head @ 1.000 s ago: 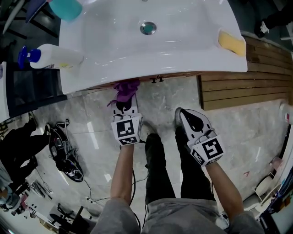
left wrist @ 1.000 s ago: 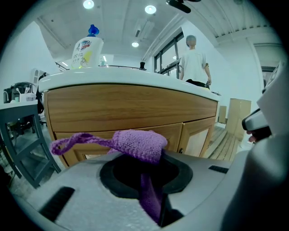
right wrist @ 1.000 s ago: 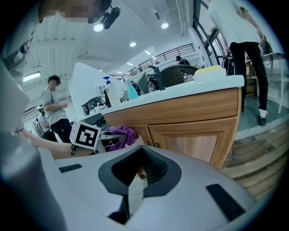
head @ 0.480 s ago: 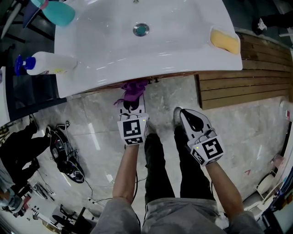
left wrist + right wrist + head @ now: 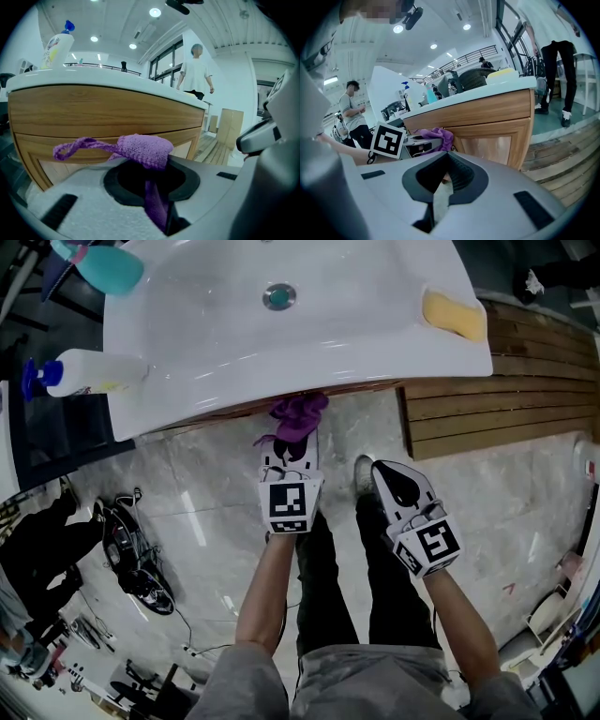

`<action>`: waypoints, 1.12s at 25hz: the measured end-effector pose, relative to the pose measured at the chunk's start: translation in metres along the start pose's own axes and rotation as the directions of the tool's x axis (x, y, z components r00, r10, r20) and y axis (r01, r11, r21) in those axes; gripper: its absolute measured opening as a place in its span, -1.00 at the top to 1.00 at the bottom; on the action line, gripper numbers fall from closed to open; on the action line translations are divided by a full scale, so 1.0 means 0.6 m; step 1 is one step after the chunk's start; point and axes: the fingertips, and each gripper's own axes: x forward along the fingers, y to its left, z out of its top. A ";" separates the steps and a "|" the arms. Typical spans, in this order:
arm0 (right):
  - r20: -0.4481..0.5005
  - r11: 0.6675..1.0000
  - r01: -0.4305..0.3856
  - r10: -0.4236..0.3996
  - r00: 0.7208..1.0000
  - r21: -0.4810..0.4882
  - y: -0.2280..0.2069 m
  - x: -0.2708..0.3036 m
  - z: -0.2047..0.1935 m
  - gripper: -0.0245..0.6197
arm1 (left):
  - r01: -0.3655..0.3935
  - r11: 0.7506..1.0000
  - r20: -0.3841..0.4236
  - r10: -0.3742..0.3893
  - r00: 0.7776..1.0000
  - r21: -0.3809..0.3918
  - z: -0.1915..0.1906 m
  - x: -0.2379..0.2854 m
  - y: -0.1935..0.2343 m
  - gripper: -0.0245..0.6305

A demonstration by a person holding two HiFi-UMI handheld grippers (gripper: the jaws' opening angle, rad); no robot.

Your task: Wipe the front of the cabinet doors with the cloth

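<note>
A purple knitted cloth [image 5: 298, 416] is pinched in my left gripper [image 5: 289, 457], which is shut on it and presses it against the wooden cabinet front [image 5: 356, 390] just below the basin's rim. In the left gripper view the cloth [image 5: 143, 147] bunches over the jaws, a loop hanging off to the left, with the cabinet door [image 5: 93, 112] right behind it. My right gripper [image 5: 398, 486] hangs lower right, away from the cabinet, shut on nothing. The right gripper view shows the cloth [image 5: 439, 135] and the cabinet [image 5: 497, 122] ahead.
A white basin [image 5: 197, 343] tops the cabinet, carrying a yellow sponge [image 5: 453, 313], a spray bottle [image 5: 84, 373] and a teal cup [image 5: 108, 266]. Wooden decking [image 5: 487, 418] lies to the right. Cables and gear [image 5: 131, 549] litter the floor at left. A person [image 5: 194, 70] stands beyond.
My left gripper has slid to the right along the cabinet front, carrying the cloth with it. The right gripper has stayed where it was.
</note>
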 end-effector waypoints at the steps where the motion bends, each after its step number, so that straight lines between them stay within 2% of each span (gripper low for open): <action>1: -0.002 1.000 -0.001 0.001 1.000 -0.001 0.001 0.000 -0.002 0.90 | 0.021 1.000 0.006 -0.021 1.000 0.006 0.000 0.000 -0.010 0.70; 6: -0.012 1.000 -0.009 0.009 1.000 -0.012 0.012 0.004 -0.010 0.90 | 0.104 0.995 0.034 -0.104 0.994 0.014 -0.001 -0.013 -0.053 0.70; 10: -0.017 1.000 -0.008 0.008 1.000 -0.005 0.022 0.011 -0.018 0.90 | 0.120 0.993 0.032 -0.120 0.992 0.006 -0.020 -0.034 -0.059 0.70; 21: -0.022 1.000 -0.010 0.010 1.000 0.004 0.074 0.051 -0.037 0.90 | 0.077 0.993 -0.004 -0.078 0.997 -0.090 -0.096 -0.104 0.027 0.70; 28: -0.019 1.000 -0.020 0.021 1.000 0.024 0.112 0.084 -0.062 0.90 | -0.019 0.992 -0.028 0.016 0.999 -0.121 -0.152 -0.128 0.121 0.70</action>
